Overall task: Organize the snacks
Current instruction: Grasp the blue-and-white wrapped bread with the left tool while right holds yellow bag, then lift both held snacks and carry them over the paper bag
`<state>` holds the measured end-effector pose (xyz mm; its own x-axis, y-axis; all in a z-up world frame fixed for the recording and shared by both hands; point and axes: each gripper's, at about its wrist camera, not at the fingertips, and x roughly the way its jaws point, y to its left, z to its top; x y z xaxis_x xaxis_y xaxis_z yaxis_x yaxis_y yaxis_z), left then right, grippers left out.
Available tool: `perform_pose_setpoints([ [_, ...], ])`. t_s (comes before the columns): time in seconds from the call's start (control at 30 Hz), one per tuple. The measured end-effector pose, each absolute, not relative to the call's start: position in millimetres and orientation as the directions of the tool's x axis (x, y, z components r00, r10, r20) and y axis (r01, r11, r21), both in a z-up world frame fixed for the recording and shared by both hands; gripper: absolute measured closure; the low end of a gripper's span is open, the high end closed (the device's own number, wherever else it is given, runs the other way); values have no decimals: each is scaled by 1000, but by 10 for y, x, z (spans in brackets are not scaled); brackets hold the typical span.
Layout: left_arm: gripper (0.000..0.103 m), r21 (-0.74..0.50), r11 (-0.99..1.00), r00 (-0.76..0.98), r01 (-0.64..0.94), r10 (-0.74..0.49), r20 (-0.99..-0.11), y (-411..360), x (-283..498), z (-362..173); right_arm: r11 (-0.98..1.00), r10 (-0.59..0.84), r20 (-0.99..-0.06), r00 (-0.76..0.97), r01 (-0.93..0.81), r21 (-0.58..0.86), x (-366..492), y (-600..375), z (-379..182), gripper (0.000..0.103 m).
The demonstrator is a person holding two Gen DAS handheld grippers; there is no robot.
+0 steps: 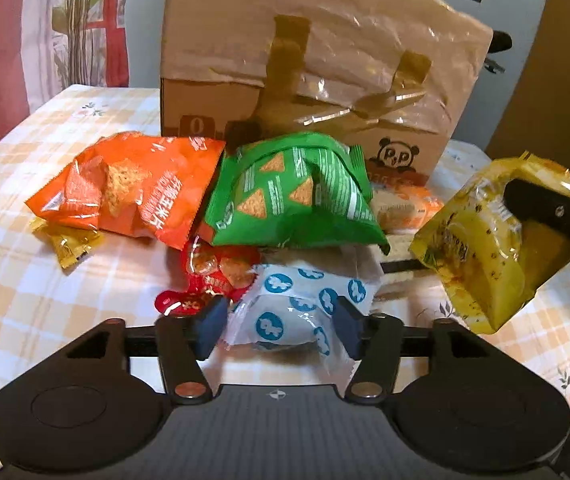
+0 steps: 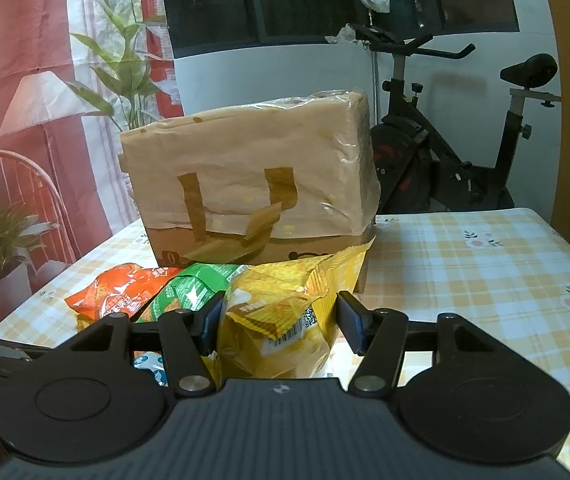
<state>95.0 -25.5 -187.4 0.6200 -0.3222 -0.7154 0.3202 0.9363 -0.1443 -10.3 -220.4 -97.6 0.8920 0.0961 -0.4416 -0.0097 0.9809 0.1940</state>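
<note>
While right gripper [image 2: 281, 322] clamps crinkled yellow bag [image 2: 285, 308], left gripper [image 1: 281, 326] straddles white-blue packet [image 1: 297, 312] unpinched

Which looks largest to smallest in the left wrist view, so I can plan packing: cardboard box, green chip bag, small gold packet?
1. cardboard box
2. green chip bag
3. small gold packet

The box stands farthest back yet looks biggest, so the order holds.

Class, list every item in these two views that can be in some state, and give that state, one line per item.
Yellow crinkled snack bag: lifted off the table, held in the right gripper.
White packet with blue dots: lying on the table, between the left gripper pads.
Orange chip bag: lying flat.
Green chip bag: lying, puffed.
Cardboard box: upright, plastic-wrapped, taped.
</note>
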Motion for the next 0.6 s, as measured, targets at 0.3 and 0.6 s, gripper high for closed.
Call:
perform_pose_setpoints([
  [0.3, 38, -138, 919, 589, 370, -347, -730, -350, 990, -2002, 981, 100, -442, 891, -14, 193, -112, -2204, -981, 43],
  [0.6, 51, -166, 905, 639, 391, -397, -659, -173, 744, -1796, 979, 100, -441, 892, -9, 204, -113, -2211, -979, 43],
])
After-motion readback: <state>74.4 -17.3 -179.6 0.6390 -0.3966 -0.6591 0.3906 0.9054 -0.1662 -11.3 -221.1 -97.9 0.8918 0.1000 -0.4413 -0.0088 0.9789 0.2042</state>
